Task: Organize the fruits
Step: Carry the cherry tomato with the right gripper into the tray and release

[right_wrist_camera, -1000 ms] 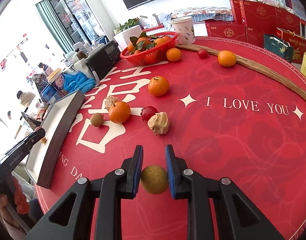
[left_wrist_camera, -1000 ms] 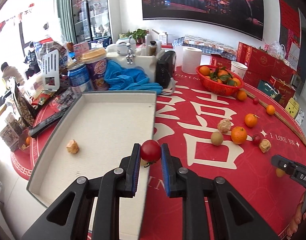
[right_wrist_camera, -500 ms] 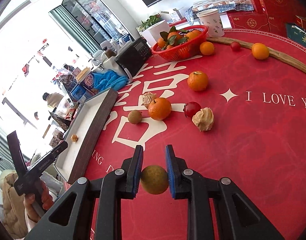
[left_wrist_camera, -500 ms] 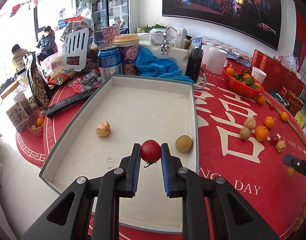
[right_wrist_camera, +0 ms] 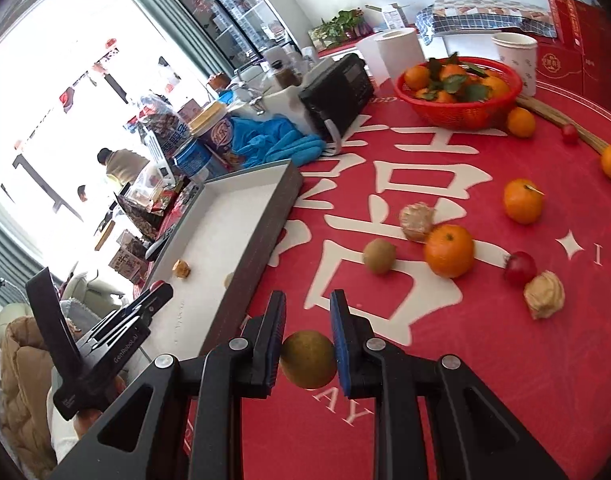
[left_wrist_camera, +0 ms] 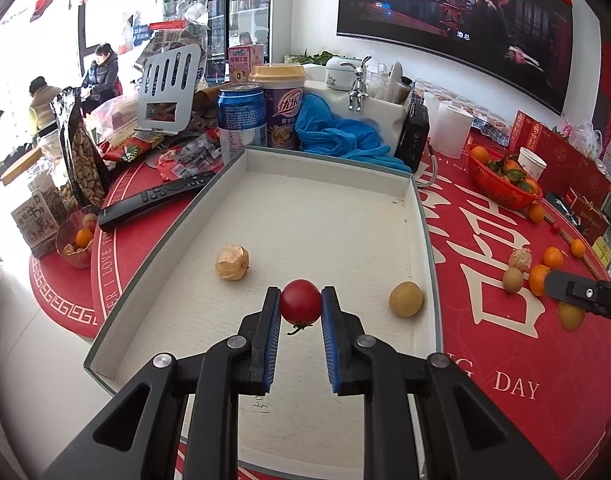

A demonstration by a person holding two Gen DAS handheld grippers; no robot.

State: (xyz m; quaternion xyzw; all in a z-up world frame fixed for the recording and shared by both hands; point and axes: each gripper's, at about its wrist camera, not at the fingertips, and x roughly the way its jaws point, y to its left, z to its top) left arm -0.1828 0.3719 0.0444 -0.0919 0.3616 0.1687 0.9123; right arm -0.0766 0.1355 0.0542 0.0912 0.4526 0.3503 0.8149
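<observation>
My left gripper (left_wrist_camera: 300, 307) is shut on a red cherry tomato (left_wrist_camera: 300, 301) and hangs over the near part of the white tray (left_wrist_camera: 329, 160). In the tray lie a tan husked fruit (left_wrist_camera: 232, 262) and a brown-yellow round fruit (left_wrist_camera: 405, 299). My right gripper (right_wrist_camera: 308, 325) is shut on an olive-brown round fruit (right_wrist_camera: 308, 358) above the red tablecloth, just right of the tray (right_wrist_camera: 281, 196). The left gripper (right_wrist_camera: 155, 294) shows at the tray's near end in the right wrist view. The right gripper's tip (left_wrist_camera: 585, 292) shows at the left wrist view's right edge.
Loose oranges (right_wrist_camera: 449, 250), a kiwi-like fruit (right_wrist_camera: 379, 256), a cherry tomato (right_wrist_camera: 520, 266) and husked fruits (right_wrist_camera: 544, 294) lie on the cloth. A red basket (right_wrist_camera: 461, 110) of oranges stands at the back. Cans, a cup (left_wrist_camera: 283, 108), a remote (left_wrist_camera: 153, 200) and snack bags crowd the tray's far left.
My left gripper has carried the tomato from the tray's right rim to over its floor. My right gripper has lifted its fruit and swung left toward the tray.
</observation>
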